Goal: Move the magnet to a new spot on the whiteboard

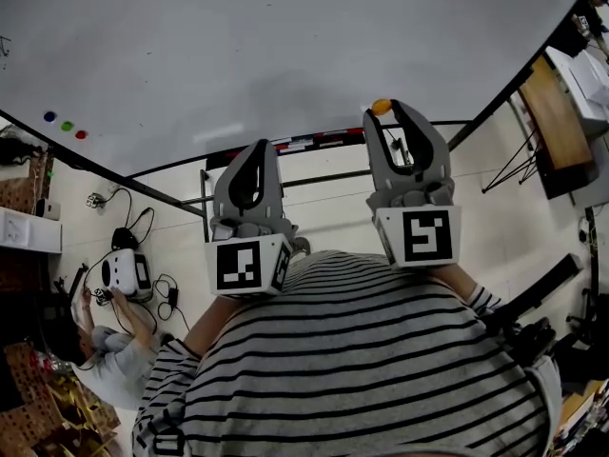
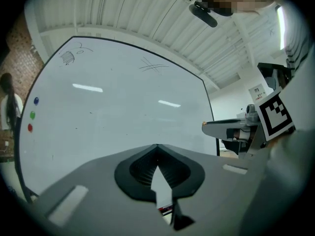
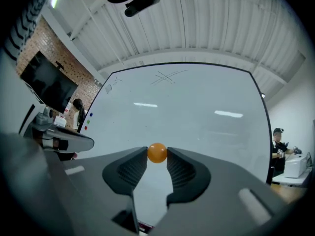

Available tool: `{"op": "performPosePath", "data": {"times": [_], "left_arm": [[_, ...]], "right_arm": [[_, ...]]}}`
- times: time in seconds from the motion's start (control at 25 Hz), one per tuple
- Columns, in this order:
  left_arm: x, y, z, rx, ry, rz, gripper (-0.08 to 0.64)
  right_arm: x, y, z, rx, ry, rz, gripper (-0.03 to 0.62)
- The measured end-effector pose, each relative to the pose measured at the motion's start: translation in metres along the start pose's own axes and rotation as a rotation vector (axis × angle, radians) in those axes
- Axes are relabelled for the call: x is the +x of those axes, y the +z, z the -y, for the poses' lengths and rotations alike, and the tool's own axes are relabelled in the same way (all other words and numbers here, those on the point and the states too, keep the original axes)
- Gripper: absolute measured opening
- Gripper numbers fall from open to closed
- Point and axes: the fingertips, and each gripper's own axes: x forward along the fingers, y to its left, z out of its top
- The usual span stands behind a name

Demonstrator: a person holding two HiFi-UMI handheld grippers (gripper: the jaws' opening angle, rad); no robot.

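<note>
1. The right tongs [image 3: 157, 155] are clamped on the small round orange magnet [image 3: 157, 152], pinched right at the tips with a pad on each side. Looks like the carry step to me.
2. The magnet sits in front of the lower part of the big white whiteboard [image 3: 197, 107]. I can't tell if it's touching the surface or hanging just off it.
3. Next move, I'd guess: pick a bare patch well apart from the blue, green and red dots [image 1: 66, 126] near the left edge, push the magnet flat onto it, then let go.
4. Pose: both tools are held up side by side, pointing at the board, with the right one reaching further. The left tongs [image 2: 157, 149] are closed tip to tip with nothing in them.
</note>
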Motion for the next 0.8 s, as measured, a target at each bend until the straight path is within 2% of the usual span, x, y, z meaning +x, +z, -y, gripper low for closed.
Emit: {"op": "performPosePath", "data": {"times": [0.24,0.44,0.8], "left_arm": [[-0.017,-0.018,0.024,-0.001,0.015,-0.02,0.017],[-0.051,0.0,0.062,0.002,0.03,-0.003,0.017],[-0.07,0.0,0.078,0.031,0.034,-0.015,0.015]], "right_arm": [[-0.027,-0.031,-0.011,0.049,0.075,-0.056,0.124],[-0.076,-0.014,-0.001,0.075,0.097,-0.049,0.126],[-0.096,-0.013,0.002,0.076,0.109,-0.036,0.126]]}}
